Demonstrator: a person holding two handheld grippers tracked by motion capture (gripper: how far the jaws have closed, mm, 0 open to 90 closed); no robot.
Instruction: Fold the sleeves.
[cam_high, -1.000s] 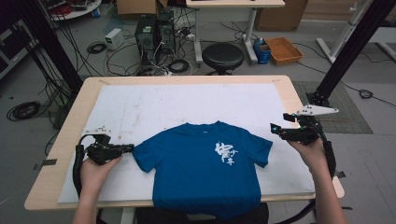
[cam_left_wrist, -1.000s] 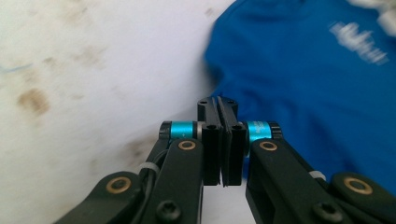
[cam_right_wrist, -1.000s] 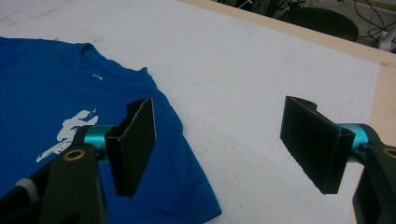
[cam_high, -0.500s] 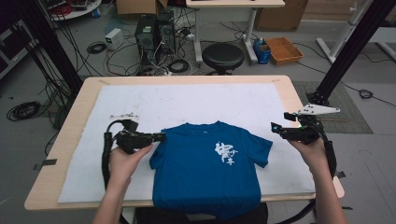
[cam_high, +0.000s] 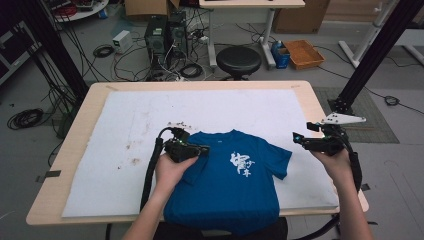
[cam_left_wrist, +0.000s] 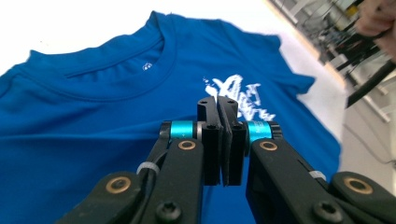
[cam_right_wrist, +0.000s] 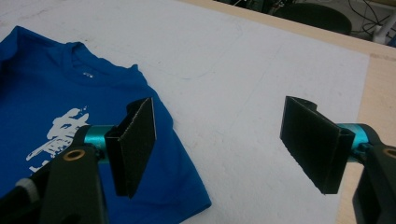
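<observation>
White mat (cam_high: 210, 107), blue shirt (cam_high: 235, 185), left gripper (cam_high: 202, 149) pinching sleeve

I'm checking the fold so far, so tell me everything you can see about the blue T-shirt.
The blue T-shirt lies front up on the white mat, its hem hanging over the near table edge. It looks like soft knit cotton, with a ribbed round collar and a white brush-style print on the chest. The sleeve on the person's left is folded inward over the body, under the shut left tool; the other sleeve lies spread flat beside the open right tool.

Grey floor (cam_high: 35, 150) with cables; black stool (cam_high: 238, 60); orange tray (cam_high: 303, 53)
</observation>
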